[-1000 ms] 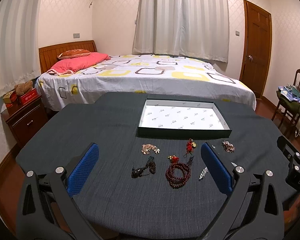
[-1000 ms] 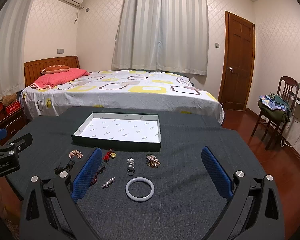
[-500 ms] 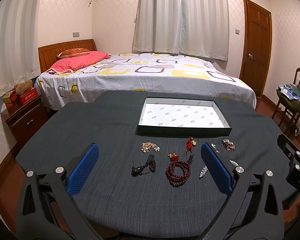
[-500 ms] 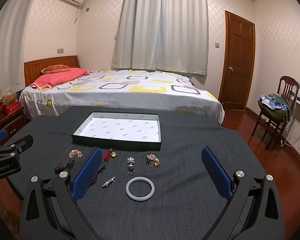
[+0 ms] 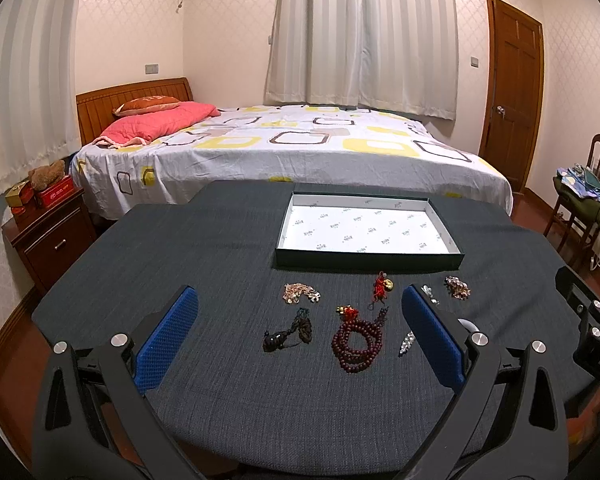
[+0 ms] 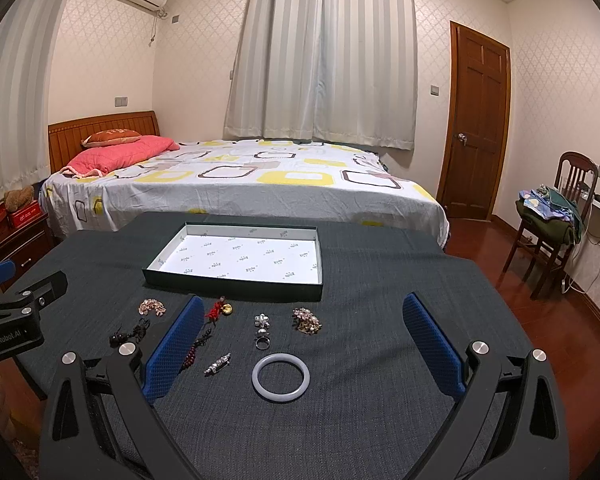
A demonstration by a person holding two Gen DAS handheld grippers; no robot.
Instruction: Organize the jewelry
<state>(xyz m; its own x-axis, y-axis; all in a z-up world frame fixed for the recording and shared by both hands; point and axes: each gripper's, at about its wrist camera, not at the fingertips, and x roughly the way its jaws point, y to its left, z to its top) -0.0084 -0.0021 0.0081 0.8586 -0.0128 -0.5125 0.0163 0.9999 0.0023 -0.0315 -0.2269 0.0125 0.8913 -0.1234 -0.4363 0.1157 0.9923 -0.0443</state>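
A shallow dark box with a white lining [image 5: 364,258] [image 6: 236,282] stands empty on the dark table. In front of it lie several jewelry pieces: a red bead bracelet [image 5: 356,344], a dark cord pendant [image 5: 288,334], a pale chain [image 5: 300,293], a red tassel charm [image 5: 381,289] [image 6: 219,309], a white bangle [image 6: 281,377], a ring [image 6: 262,343], a silver clip [image 6: 217,364] and a brooch [image 6: 307,320]. My left gripper [image 5: 300,332] is open above the bracelet area. My right gripper [image 6: 300,340] is open above the bangle and ring.
The round table [image 5: 204,240] has a curved front edge. A bed [image 5: 292,148] stands behind it, a nightstand [image 5: 52,232] at left, a chair with clothes [image 6: 552,216] and a door [image 6: 476,120] at right.
Both views have hardly shifted. Both grippers stay open and nothing on the table has moved.
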